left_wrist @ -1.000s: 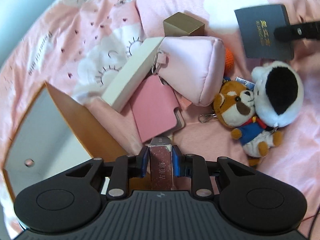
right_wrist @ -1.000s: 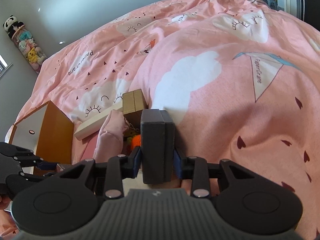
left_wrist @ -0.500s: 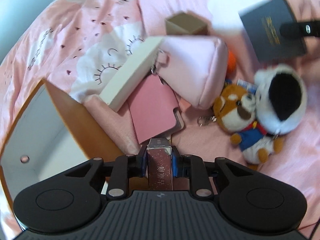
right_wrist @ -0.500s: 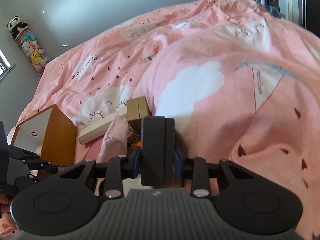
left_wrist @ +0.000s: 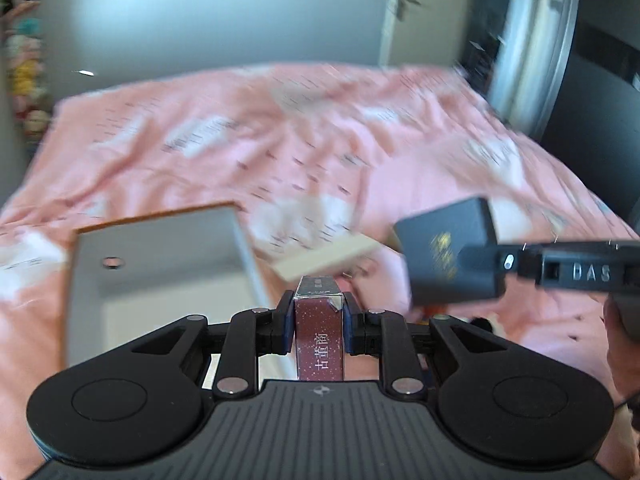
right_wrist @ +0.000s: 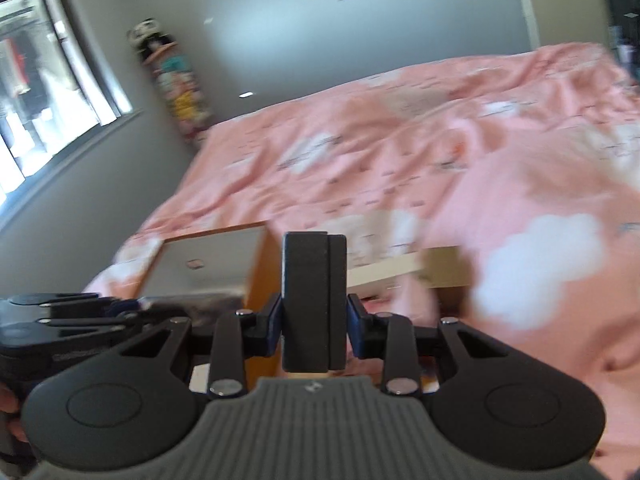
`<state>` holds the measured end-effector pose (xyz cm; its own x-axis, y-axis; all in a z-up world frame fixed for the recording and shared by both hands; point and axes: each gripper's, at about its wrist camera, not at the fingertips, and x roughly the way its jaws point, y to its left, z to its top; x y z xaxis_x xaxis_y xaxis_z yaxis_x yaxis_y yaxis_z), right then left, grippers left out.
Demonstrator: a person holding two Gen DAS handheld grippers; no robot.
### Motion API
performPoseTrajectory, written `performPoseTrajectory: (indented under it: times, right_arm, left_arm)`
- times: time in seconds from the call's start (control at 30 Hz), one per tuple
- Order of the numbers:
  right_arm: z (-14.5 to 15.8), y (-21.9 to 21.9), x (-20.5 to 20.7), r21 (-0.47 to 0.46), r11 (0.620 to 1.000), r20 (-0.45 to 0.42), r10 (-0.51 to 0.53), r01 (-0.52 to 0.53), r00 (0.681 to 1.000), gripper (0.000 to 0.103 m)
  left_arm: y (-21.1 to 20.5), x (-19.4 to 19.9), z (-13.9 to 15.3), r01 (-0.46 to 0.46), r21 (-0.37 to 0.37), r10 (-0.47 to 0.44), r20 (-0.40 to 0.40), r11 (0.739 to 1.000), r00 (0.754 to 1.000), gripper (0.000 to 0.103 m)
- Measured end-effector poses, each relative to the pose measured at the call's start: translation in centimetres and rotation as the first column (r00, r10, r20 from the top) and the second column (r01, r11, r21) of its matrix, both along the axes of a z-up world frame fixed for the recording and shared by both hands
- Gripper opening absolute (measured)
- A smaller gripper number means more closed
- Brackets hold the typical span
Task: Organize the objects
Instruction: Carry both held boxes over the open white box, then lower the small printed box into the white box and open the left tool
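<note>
My left gripper (left_wrist: 318,322) is shut on a small dark-red box (left_wrist: 319,340) with white characters, held upright above the bed. My right gripper (right_wrist: 314,330) is shut on a black box (right_wrist: 314,300); in the left wrist view the same black box (left_wrist: 448,256) shows its gold print, held up at the right. An open storage box (left_wrist: 160,276) with orange sides and a grey-white inside lies on the bed just ahead and to the left of both grippers, seen in the right wrist view as storage box (right_wrist: 216,268). Both views are blurred.
A pink duvet (left_wrist: 320,140) with cloud prints covers the bed. A flat cream box (left_wrist: 328,260) and a brown box (right_wrist: 448,268) lie beyond the storage box. A hanging row of plush toys (right_wrist: 176,80) is by the window; a door (left_wrist: 424,12) stands at the back.
Both grippers have risen and tipped upward, so the views now take in the wall and door instead of the pile of toys and pouches. Each still grips its box.
</note>
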<state>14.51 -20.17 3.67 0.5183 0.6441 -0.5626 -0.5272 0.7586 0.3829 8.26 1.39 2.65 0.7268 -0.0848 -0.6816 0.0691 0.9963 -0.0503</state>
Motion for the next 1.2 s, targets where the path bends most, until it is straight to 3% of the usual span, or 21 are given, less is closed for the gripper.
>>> performPoseTrajectory:
  times: [0.13,0.3,0.5,0.83,1.1,1.2]
  right_arm:
    - [-0.1,5.1,-0.9,-0.002,0.99,-0.039,0.142,-0.142,0.989,0.035]
    - [-1.6,11.2,-1.6,-0.09,0.963,-0.101,0.243,-0.252,0.965,0.035]
    - [-4.4,16.7,-2.1,-0.232,0.913,-0.179,0.3,-0.337,0.937,0.035]
    - [-6.7,19.7,-2.1,-0.309,0.879,-0.243,0.296,-0.363,0.924,0.035]
    - [-7.3,20.3,-1.6,-0.33,0.871,-0.258,0.287,-0.363,0.923,0.035]
    - [-7.5,20.4,-1.6,-0.33,0.867,-0.273,0.291,-0.374,0.917,0.035]
  left_arm:
    - [2.3,-2.4,0.4,-0.123,0.053,0.12,0.058,0.991,0.991,0.026]
    - [5.3,-3.2,-2.1,-0.219,0.037,0.218,0.012,0.975,0.976,0.026]
    - [7.3,-3.4,-5.3,-0.273,0.08,0.275,-0.01,0.959,0.961,0.026]
    - [9.2,-3.3,-8.5,-0.295,0.047,0.298,-0.066,0.954,0.952,0.026]
    - [10.1,-3.4,-9.0,-0.29,0.014,0.288,-0.178,0.957,0.941,0.026]
    - [10.3,-3.5,-9.1,-0.288,-0.007,0.277,-0.254,0.958,0.927,0.026]
